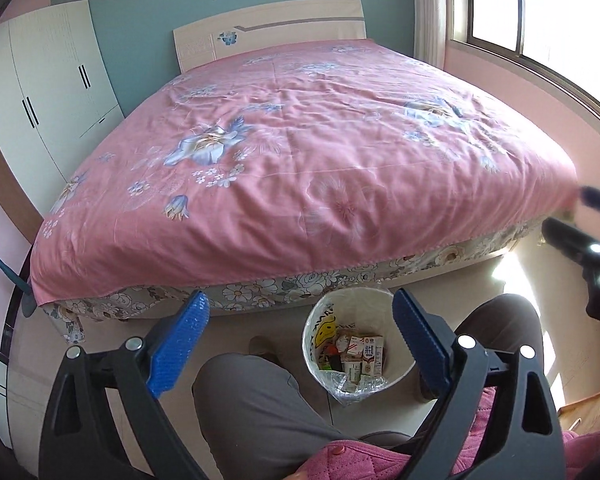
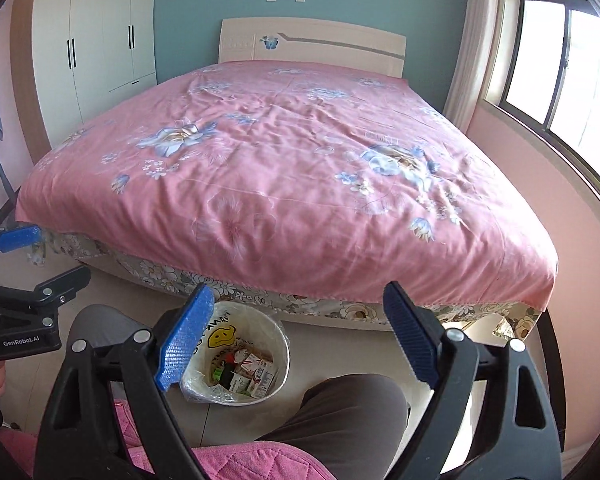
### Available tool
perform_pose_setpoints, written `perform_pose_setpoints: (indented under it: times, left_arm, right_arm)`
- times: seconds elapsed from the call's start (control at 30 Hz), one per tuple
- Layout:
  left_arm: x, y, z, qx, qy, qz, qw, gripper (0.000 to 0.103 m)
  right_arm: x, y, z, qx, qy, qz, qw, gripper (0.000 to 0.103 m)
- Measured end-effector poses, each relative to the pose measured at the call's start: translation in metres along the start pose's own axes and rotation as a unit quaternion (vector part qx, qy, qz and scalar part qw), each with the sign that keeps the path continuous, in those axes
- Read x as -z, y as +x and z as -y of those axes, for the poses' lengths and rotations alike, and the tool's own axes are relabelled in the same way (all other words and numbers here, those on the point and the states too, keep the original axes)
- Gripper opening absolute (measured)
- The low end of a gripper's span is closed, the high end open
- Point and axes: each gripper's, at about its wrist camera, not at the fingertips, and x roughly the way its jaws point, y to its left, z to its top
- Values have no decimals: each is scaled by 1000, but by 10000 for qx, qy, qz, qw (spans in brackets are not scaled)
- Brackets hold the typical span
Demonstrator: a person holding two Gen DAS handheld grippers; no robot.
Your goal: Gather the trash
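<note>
A white trash bin [image 1: 323, 332] with a clear liner and a yellow smiley sticker stands on the floor at the foot of the bed, between a person's knees. Inside it lie several small cartons and wrappers [image 1: 360, 356]. My left gripper [image 1: 300, 308] hovers above the bin, open, with nothing between its blue pads. In the right wrist view the same bin [image 2: 222, 336] and its trash [image 2: 248, 372] sit just below my right gripper [image 2: 300, 298], which is also open and holds nothing. Each gripper shows at the edge of the other's view.
A wide bed [image 2: 280, 180] with a pink flowered cover fills the room ahead; nothing lies on the cover. A white wardrobe [image 2: 96, 40] stands at the back left, a window [image 2: 560, 72] on the right. The person's grey trouser legs [image 1: 252, 408] flank the bin.
</note>
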Motion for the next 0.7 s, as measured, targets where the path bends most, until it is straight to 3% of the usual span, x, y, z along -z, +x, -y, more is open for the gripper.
perform_pose_setpoints:
  times: [0.7]
  left_arm:
    - [-2, -9, 3, -13, 48, 130, 9999, 95]
  right_arm:
    - [3, -7, -10, 39, -118, 80, 9999, 85]
